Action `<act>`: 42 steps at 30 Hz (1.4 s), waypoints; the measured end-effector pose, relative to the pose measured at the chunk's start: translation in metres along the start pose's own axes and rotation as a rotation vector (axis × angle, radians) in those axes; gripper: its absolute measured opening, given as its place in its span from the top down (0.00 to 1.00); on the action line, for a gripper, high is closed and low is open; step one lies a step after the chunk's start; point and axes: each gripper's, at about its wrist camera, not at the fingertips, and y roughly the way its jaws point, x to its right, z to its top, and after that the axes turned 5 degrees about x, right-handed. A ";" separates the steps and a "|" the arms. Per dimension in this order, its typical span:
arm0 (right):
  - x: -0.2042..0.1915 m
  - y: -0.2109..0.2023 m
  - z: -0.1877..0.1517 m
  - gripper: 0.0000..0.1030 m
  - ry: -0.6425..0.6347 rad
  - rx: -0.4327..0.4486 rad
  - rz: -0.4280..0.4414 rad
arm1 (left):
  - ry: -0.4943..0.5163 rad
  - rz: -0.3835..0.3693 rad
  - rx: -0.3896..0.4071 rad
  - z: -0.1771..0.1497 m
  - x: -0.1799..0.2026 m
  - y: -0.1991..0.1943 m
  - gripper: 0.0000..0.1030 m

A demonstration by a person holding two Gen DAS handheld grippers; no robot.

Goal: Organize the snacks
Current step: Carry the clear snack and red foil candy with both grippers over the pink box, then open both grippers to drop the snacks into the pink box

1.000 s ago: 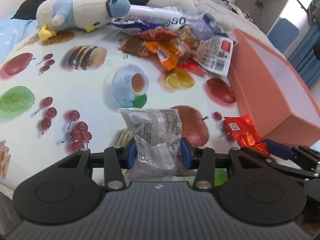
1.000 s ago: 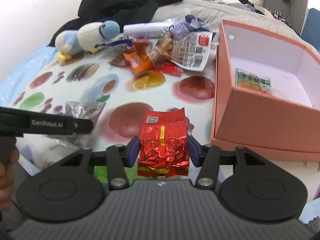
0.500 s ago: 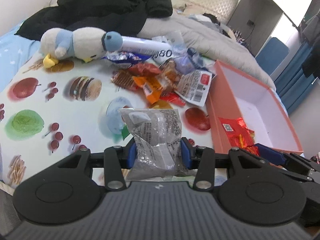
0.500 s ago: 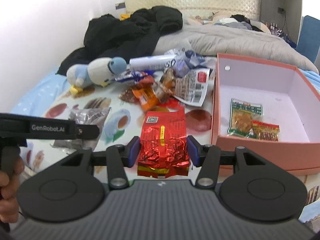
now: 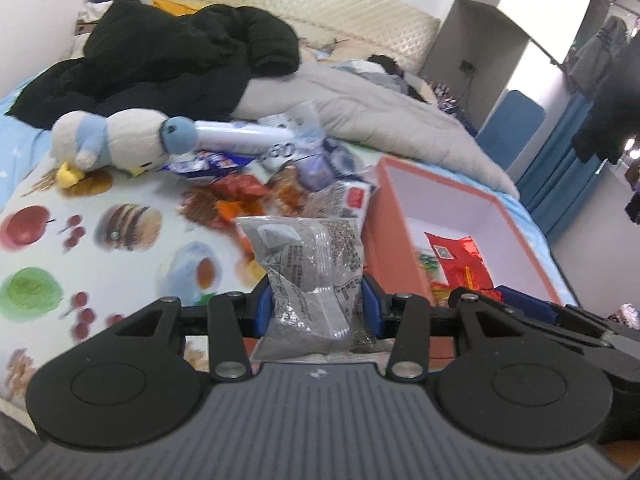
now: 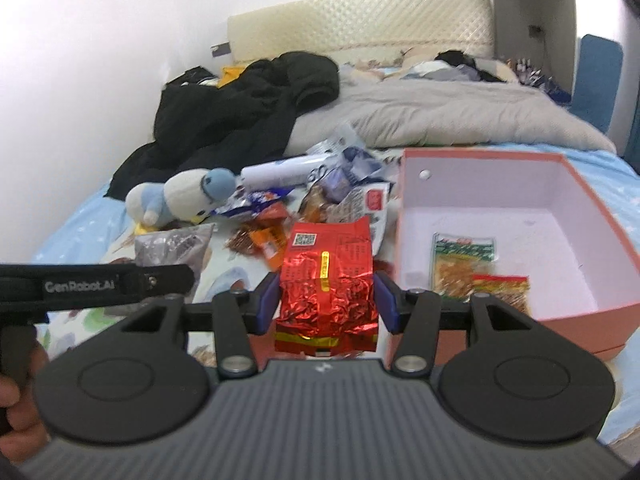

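Observation:
My left gripper (image 5: pixel 318 304) is shut on a grey clear-plastic snack packet (image 5: pixel 310 268), held in the air above the fruit-print cloth (image 5: pixel 52 240). My right gripper (image 6: pixel 326 300) is shut on a red foil snack pack (image 6: pixel 326 280), just left of the pink box (image 6: pixel 592 316). In the left wrist view the red pack (image 5: pixel 460 260) and the right gripper's fingers (image 5: pixel 524 304) hang in front of the box (image 5: pixel 384 216). Two snack packets (image 6: pixel 464 264) lie on the box's white floor. A pile of loose snacks (image 6: pixel 280 216) lies on the cloth behind both grippers.
A blue-and-white plush bird (image 5: pixel 124 140) lies at the cloth's far left, with a white tube (image 5: pixel 244 134) beside it. Black clothing (image 5: pixel 172 56) and a grey duvet (image 5: pixel 360 112) cover the bed behind. A hand (image 6: pixel 16 392) grips the left tool's handle.
Both grippers have risen with their packets still held, and both views tilted up to show more of the bed and headboard. The box's inside has come into sight.

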 end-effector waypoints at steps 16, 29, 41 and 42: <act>0.068 -0.037 0.015 0.48 0.066 0.082 -0.151 | 0.113 -0.179 -0.001 0.016 0.089 0.036 0.51; 0.140 0.015 0.010 0.48 0.129 -0.003 -0.251 | 0.171 -0.219 -0.138 0.018 0.136 0.144 0.51; 0.190 0.092 -0.001 0.48 0.171 -0.128 -0.249 | 0.161 -0.225 -0.294 0.003 0.154 0.247 0.51; 0.194 0.097 -0.003 0.48 0.177 -0.139 -0.249 | 0.161 -0.228 -0.301 0.002 0.155 0.252 0.51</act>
